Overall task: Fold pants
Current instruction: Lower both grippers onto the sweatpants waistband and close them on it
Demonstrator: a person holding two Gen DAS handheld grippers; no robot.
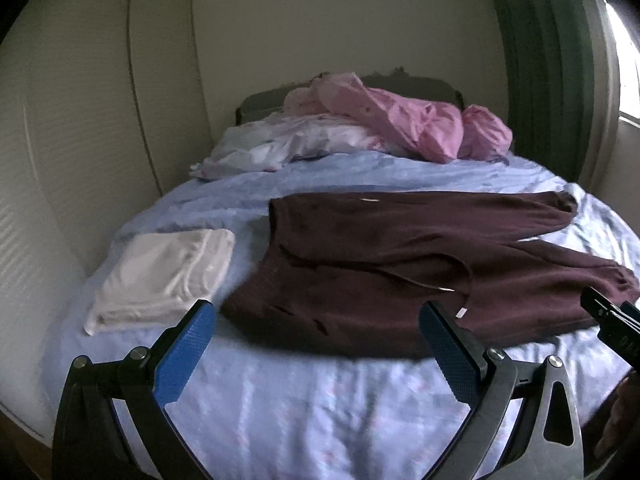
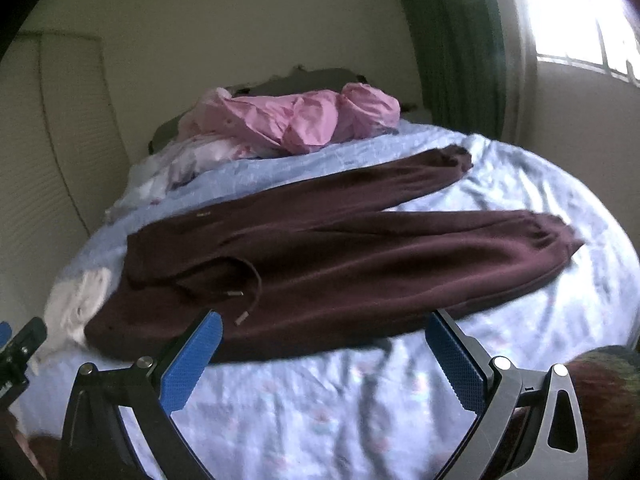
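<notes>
Dark maroon sweatpants [image 1: 400, 256] [image 2: 340, 256] lie spread flat across the light blue bed [image 1: 320, 392] [image 2: 340, 400], waistband to the left and both legs running to the right, apart at the cuffs. A drawstring with metal tips rests on the front near the waist. My left gripper [image 1: 316, 320] hovers open just short of the pants' near edge, by the waist, with nothing between its blue pads. My right gripper [image 2: 324, 332] is open too, over the near edge at mid-leg, holding nothing. Its tip [image 1: 612, 316] shows at the right edge of the left wrist view.
A folded white cloth [image 1: 164, 272] [image 2: 80, 304] lies left of the waistband. Crumpled pink bedding [image 1: 404, 120] [image 2: 296, 120] and a pale pillow [image 1: 280, 144] pile at the head of the bed. A wardrobe [image 1: 100, 120] stands left, green curtain [image 1: 540, 60] and window right.
</notes>
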